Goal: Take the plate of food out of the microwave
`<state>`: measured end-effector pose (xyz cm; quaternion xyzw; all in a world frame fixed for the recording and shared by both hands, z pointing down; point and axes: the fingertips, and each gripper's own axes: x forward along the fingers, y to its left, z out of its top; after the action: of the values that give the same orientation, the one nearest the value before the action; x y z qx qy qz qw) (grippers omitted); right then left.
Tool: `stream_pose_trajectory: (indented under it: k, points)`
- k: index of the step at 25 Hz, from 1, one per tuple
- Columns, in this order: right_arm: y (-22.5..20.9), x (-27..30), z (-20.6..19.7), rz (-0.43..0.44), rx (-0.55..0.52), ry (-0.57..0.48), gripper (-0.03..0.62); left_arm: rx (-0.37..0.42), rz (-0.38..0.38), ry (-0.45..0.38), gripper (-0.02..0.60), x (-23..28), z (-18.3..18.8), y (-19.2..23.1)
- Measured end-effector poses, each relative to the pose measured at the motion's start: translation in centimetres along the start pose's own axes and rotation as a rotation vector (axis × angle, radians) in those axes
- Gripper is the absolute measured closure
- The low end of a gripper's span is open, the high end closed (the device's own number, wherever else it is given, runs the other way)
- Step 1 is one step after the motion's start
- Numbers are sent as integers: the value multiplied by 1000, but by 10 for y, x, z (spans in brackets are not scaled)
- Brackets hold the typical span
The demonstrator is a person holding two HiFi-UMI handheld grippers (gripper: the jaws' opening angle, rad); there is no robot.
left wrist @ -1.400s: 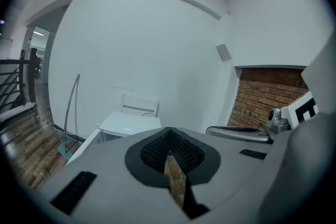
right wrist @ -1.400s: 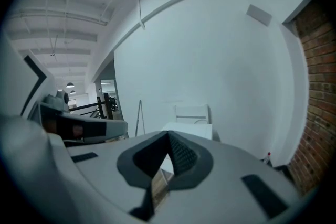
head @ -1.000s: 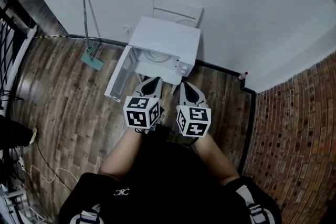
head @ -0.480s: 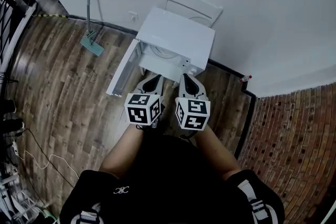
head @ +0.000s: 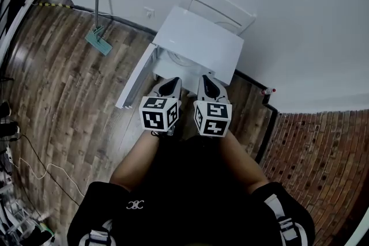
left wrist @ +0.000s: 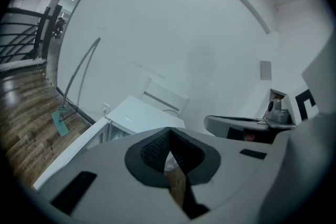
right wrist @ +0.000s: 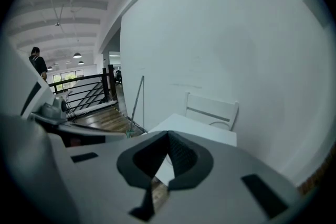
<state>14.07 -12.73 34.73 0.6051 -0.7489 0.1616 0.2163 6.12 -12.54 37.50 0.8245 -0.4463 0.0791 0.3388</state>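
A white microwave (head: 200,44) stands on the wood floor against the wall, its door (head: 135,81) swung open to the left. Inside the cavity only a pale curved rim (head: 172,59) shows; food cannot be made out. Both grippers are held side by side just in front of the opening. My left gripper (head: 172,83) has its jaws together with nothing between them, and so does my right gripper (head: 208,79). In the left gripper view the microwave (left wrist: 137,113) lies beyond the closed left gripper (left wrist: 169,131). The right gripper (right wrist: 168,137) points over the microwave's top (right wrist: 195,129).
A white chair (head: 222,6) stands behind the microwave at the wall. A mop (head: 98,41) leans on the wall at left. A small red-capped bottle (head: 266,91) sits by the corner, where brick flooring (head: 323,170) begins. Cables (head: 34,167) trail at far left.
The microwave has come closer to both grippers. Their tips, which were short of the open front, now reach it. Both stay closed.
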Motion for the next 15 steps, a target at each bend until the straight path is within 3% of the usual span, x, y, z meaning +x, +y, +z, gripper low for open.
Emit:
stream_pose_trajectory:
  k: [6,10,15]
  points:
    - [2,17,-15,41,-77,70,589,-90,37,-3,584,12,-9,21]
    - [5,32,-33,114,-141,131,589,-165,97,-16,584,16,-23,33]
    - [11,61,-68,198,-233,197,588,-266,168,-31,584,18,-59,51]
